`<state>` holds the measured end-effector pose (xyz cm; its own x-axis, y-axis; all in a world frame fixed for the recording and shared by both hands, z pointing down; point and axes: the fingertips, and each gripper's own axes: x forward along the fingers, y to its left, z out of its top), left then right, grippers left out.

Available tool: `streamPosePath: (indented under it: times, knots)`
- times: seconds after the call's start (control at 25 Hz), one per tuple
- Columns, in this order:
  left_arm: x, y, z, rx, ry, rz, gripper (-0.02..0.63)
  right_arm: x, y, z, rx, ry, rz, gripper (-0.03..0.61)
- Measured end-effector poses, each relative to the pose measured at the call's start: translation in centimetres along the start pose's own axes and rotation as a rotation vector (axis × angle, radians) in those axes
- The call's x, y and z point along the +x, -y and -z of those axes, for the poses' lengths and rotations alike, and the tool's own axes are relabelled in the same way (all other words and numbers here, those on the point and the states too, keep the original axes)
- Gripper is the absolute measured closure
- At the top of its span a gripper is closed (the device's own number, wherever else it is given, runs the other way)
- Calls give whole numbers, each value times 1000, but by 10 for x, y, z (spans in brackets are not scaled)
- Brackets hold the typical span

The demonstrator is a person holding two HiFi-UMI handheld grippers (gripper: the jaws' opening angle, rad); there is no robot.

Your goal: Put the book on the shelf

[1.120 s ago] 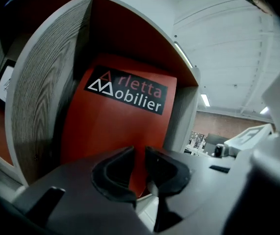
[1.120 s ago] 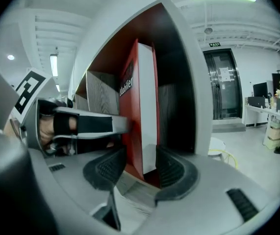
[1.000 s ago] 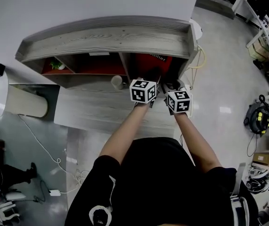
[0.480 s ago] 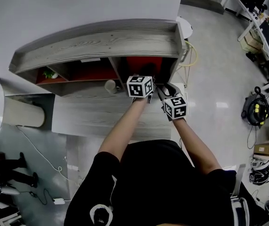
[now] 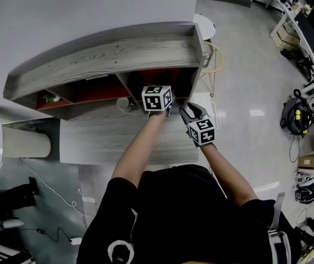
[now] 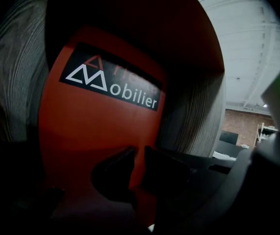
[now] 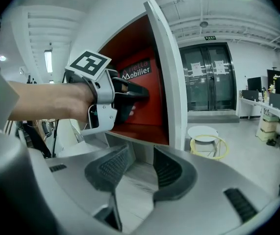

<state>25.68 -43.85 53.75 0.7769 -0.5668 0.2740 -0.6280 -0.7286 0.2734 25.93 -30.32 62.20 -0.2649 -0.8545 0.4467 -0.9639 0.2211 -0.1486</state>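
"Where is the book?"

"The book (image 6: 95,131) is inside the shelf (image 5: 107,48), in the box at the right end. I can't tell if it stands straight or leans."

"Has anything changed since a second ago?"

"Yes. Back then both claws were side by side at that box. Now the right claw (image 7: 140,166) has pulled back from the shelf, toward the person, and hangs over the table (image 5: 113,139). The left claw (image 6: 139,161) has stayed at the box, reaching in."

"Does the left claw have the book?"

"It does. Its two jaws are nearly together, and a thin edge of the book is pinched between them."

"And the right one?"

"Its jaws stand apart with nothing in them. Only the grey wood of the table shows in the gap."

"What does the book look like?"

"It's red-orange and flat, and its big cover faces the left claw. On the cover is a black label (image 6: 111,84) with a white zigzag mark and white letters that end in 'obilier'. The inside of the box is red too, so from the right claw's side the book almost blends in."

"What's around it?"

"Grey wood walls of the shelf on both sides. The shelf stands at the back of the table."
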Motion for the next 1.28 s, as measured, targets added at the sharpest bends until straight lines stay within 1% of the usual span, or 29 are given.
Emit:
streamPosePath:
  times: [0.24, 0.44, 0.72, 0.88, 1.04, 1.28]
  knots:
    - [0, -2, -1, -5, 9, 8, 549, -10, -6, 11, 5, -13, 13, 422]
    - [-11, 7, 3, 11, 9, 38, 549, -28, -11, 16, 17, -3, 47, 423]
    - [-52, 17, 6, 19, 14, 92, 549, -58, -29, 10, 66, 45, 106, 426]
    - [-103, 29, 5, 32, 33, 138, 549, -80, -49, 4, 102, 76, 126, 428]
    - [-172, 38, 5, 37, 60, 187, 549, -107, -75, 1, 131, 108, 144, 430]
    - [-296, 15, 15, 39, 69, 191, 549, -142, -137, 7, 179, 124, 158, 442]
